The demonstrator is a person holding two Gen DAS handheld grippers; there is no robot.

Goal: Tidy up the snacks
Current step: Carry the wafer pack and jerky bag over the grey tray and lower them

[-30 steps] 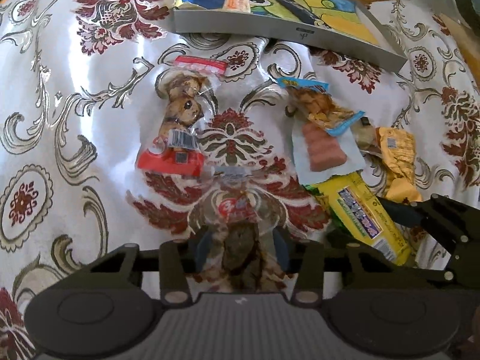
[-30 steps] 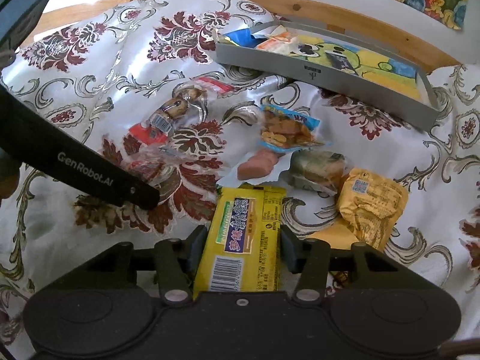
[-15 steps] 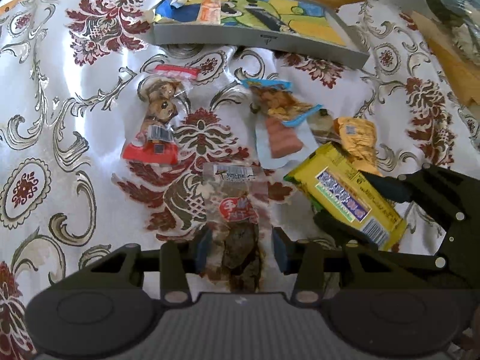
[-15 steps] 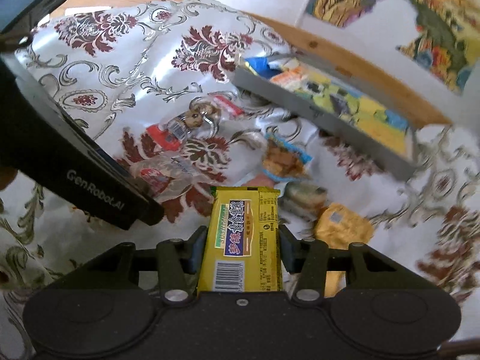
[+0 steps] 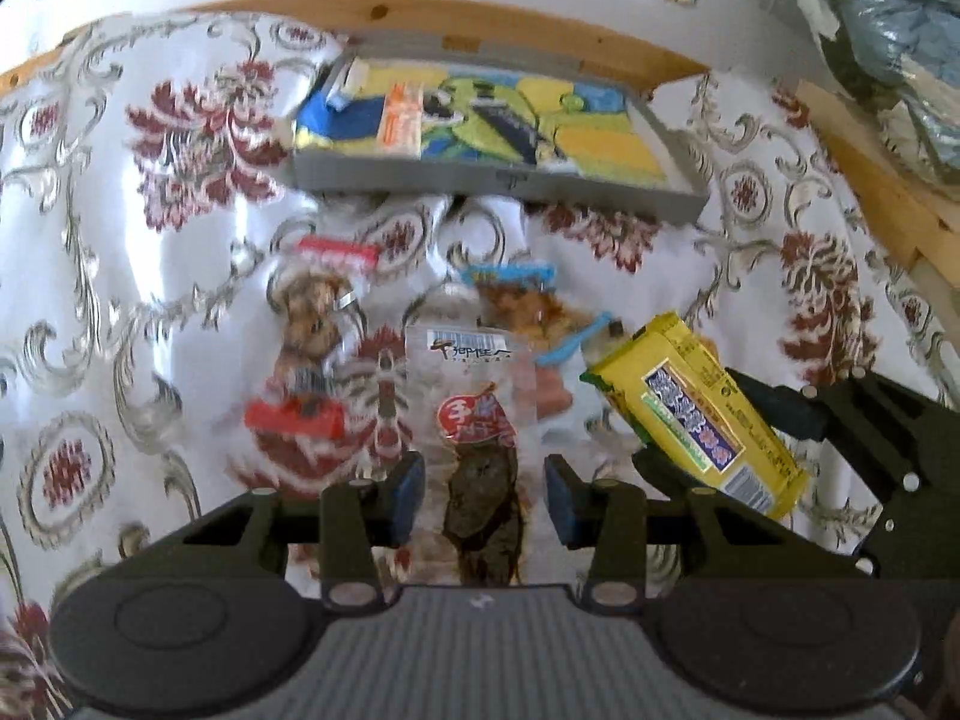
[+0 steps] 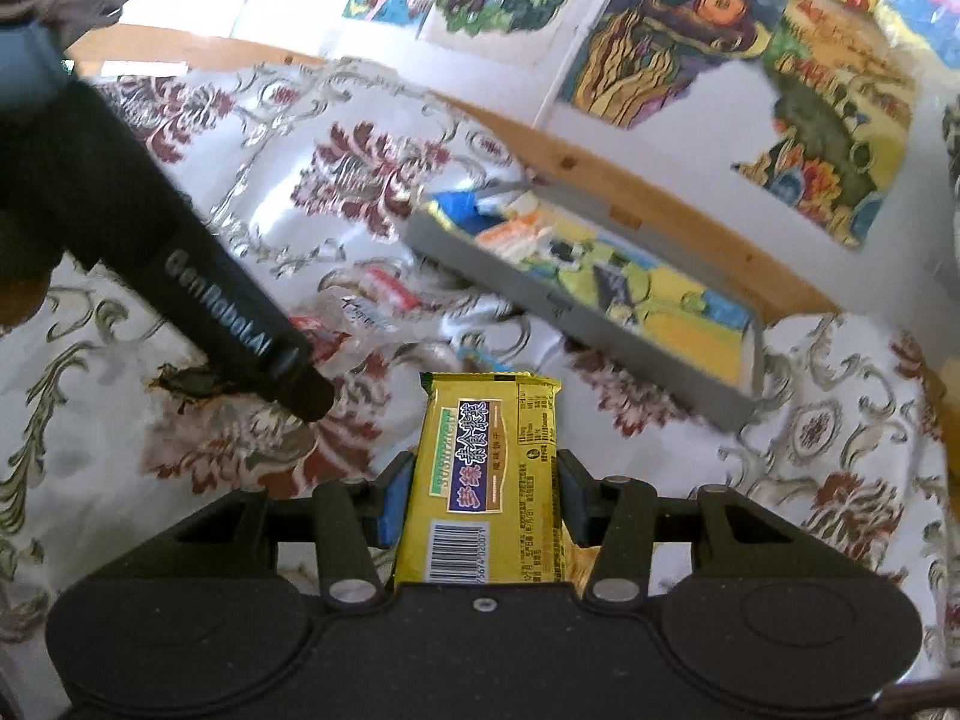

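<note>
My left gripper [image 5: 483, 480] is shut on a clear packet of dark dried snack [image 5: 480, 420] with a red label, held above the patterned cloth. My right gripper [image 6: 480, 486] is shut on a long yellow packet [image 6: 489, 468], which the left wrist view shows raised at the right [image 5: 690, 414]. The grey tray [image 5: 498, 183] with a colourful liner lies ahead near the wooden edge and holds an orange-and-white packet [image 5: 402, 120] and a blue packet [image 5: 336, 114]. In the right wrist view the tray [image 6: 528, 294] lies ahead and to the right.
Loose snacks lie on the cloth between me and the tray: a clear packet with red ends [image 5: 312, 330], a blue-edged packet [image 5: 522, 300] and a pink sausage-like piece [image 5: 546, 396]. The left gripper's black finger [image 6: 240, 324] crosses the right wrist view. Pictures hang on the wall behind.
Both grippers have risen with their packets and tipped up, so the tray and wall now fill more of each view. The yellow packet is off the cloth.
</note>
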